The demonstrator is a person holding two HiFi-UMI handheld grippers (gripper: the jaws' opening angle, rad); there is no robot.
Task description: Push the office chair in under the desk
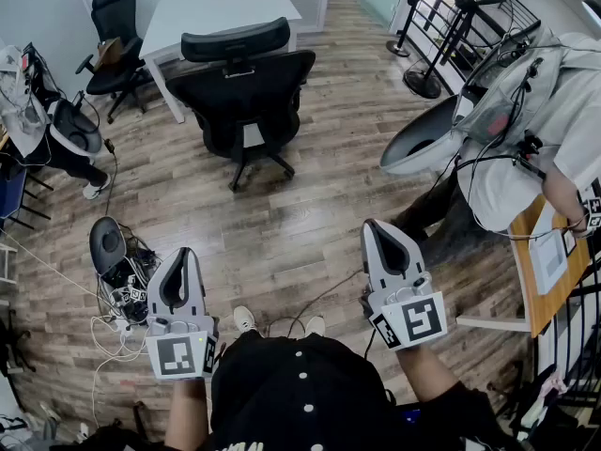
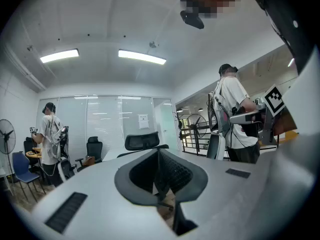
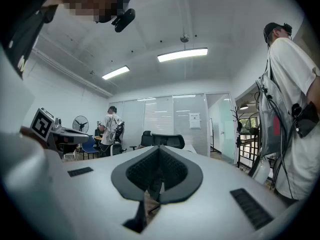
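Office chair (image 1: pixel 246 92) on wood floor (image 1: pixel 310 214), beside white desk (image 1: pixel 221 7)

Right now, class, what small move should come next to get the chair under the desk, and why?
Probably step forward and bring both grippers to the backrest. The office chair stands out from the desk, its back toward the person, with floor between; the left gripper and right gripper are shut, empty, touching nothing.

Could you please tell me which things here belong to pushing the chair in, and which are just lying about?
For the job: office chair; white desk; left gripper and right gripper, both shut, empty.
Lying about: second chair; floor fan; floor cables.
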